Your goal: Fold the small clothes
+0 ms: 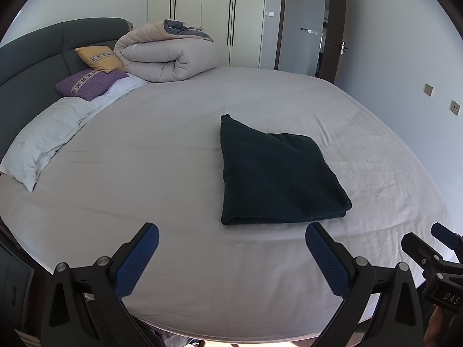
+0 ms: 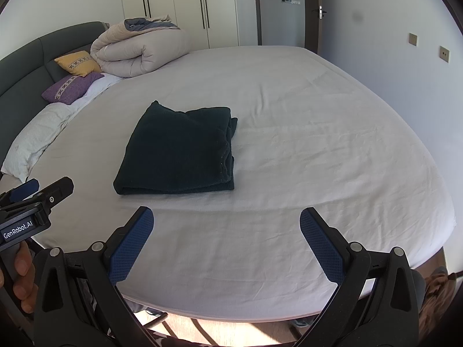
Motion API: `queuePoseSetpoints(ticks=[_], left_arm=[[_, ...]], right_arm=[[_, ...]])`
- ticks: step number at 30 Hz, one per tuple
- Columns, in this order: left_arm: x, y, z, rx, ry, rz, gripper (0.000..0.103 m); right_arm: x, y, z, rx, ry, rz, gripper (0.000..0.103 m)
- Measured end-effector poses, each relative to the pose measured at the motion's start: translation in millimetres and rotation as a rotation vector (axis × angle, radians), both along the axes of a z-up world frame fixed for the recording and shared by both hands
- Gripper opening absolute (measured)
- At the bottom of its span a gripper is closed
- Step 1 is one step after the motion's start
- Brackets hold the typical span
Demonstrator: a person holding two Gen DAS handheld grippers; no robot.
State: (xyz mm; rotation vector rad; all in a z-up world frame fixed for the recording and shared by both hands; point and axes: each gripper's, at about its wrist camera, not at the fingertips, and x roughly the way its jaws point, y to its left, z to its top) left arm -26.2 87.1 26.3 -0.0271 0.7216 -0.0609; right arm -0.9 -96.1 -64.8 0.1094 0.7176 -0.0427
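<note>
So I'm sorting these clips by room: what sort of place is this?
A bedroom, most likely: a large bed with pillows against a padded headboard, a rolled duvet, and tall wardrobe doors behind.

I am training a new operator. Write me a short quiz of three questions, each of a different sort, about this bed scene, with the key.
1. True or false: the left tool is shut on the dark folded cloth.
2. Multiple choice: where does the dark folded cloth lie? A) on the white pillow; B) on the grey sheet, apart from both tools; C) on top of the rolled duvet.
3. Fill in: near the headboard, the yellow cushion sits behind a ______ cushion.

Key
1. False: both the left tool and the right tool are open and hold nothing.
2. B
3. purple
</note>
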Motion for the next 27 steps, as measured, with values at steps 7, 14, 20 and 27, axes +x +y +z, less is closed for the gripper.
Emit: queuePoseSetpoints(ticks=[7, 14, 20, 27], left_arm=[[-0.2, 0.0, 0.0, -0.001, 0.002, 0.000, 0.103], [0.9, 2.4, -0.3, -0.007, 0.006, 0.000, 0.103], [1.4, 3.6, -0.2, -0.002, 0.006, 0.000, 0.103], [1.7, 4.8, -1.2, 0.002, 0.008, 0.003, 0.103]], right_arm=[[3.4, 0.7, -3.4, 0.003, 0.016, 0.007, 0.103], [5.6, 1.9, -5.7, 0.003, 0.025, 0.008, 0.103], [7.4, 0.0, -6.9, 0.007, 0.022, 0.006, 0.103], [6.8, -0.3, -6.4, 0.015, 0.014, -0.009, 0.103]])
